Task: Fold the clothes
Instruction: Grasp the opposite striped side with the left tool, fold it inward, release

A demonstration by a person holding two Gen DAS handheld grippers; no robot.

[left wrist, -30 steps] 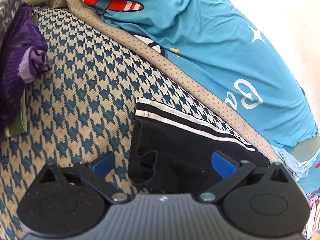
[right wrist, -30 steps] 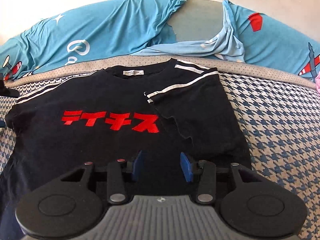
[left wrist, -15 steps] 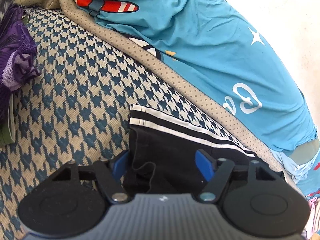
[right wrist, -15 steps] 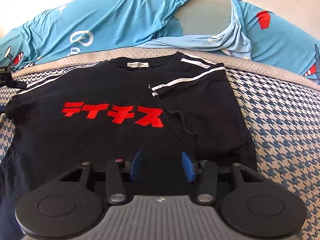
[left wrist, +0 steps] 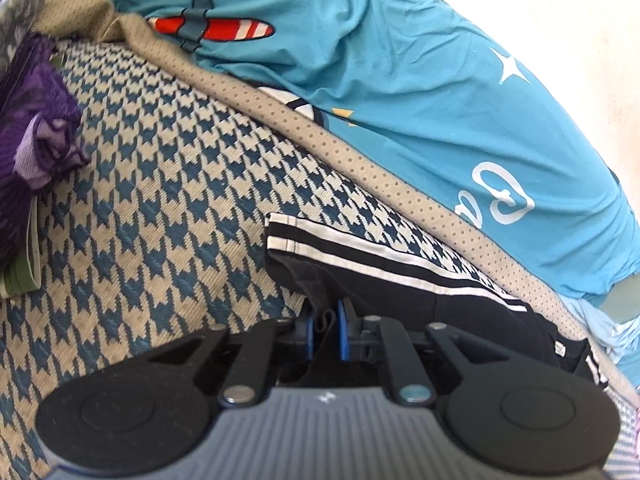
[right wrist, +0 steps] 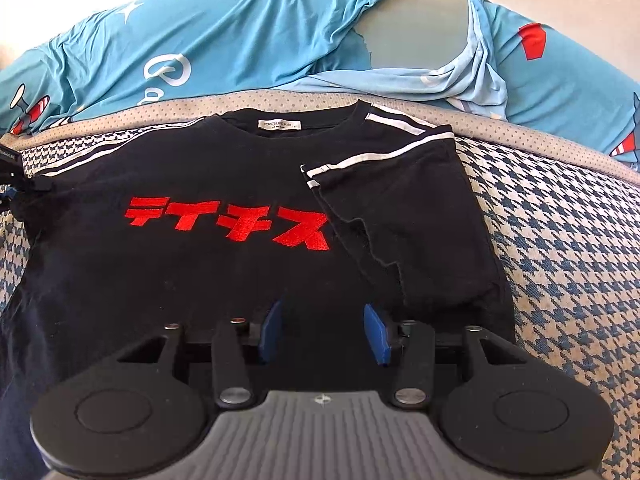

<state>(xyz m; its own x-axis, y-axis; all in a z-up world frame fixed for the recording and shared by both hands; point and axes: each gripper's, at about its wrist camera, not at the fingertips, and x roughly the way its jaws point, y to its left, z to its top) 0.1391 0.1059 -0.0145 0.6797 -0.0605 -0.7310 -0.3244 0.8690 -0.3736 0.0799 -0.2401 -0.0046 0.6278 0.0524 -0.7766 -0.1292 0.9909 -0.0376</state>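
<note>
Left wrist view, far left: purple garment [left wrist: 28, 128] bunched at the edge of the houndstooth cover [left wrist: 160, 208], with a green-and-white folded item [left wrist: 24, 276] under its lower end.

Left gripper [left wrist: 326, 336]: blue pads nearly together, pinching a fold of the black T-shirt [left wrist: 400, 300] at the hem of its sleeve. The white-striped sleeve edge runs up and away from the jaws and lies on the cover, beside the dotted beige border [left wrist: 360, 160]. Grip looks firm, though the fabric between the pads is dark and partly hidden, so depth of hold is uncertain.

Right wrist view: the T-shirt lies flat, front up, red lettering [right wrist: 228, 224] across the chest, neck label toward the blue printed sheet [right wrist: 240, 40]. Its sleeve on the right of the view is folded inward over the body; the other sleeve stretches out to the frame's left edge.

Right gripper [right wrist: 324, 332]: pads apart, moderately open, nothing between them, hovering over the shirt's lower middle.
</note>
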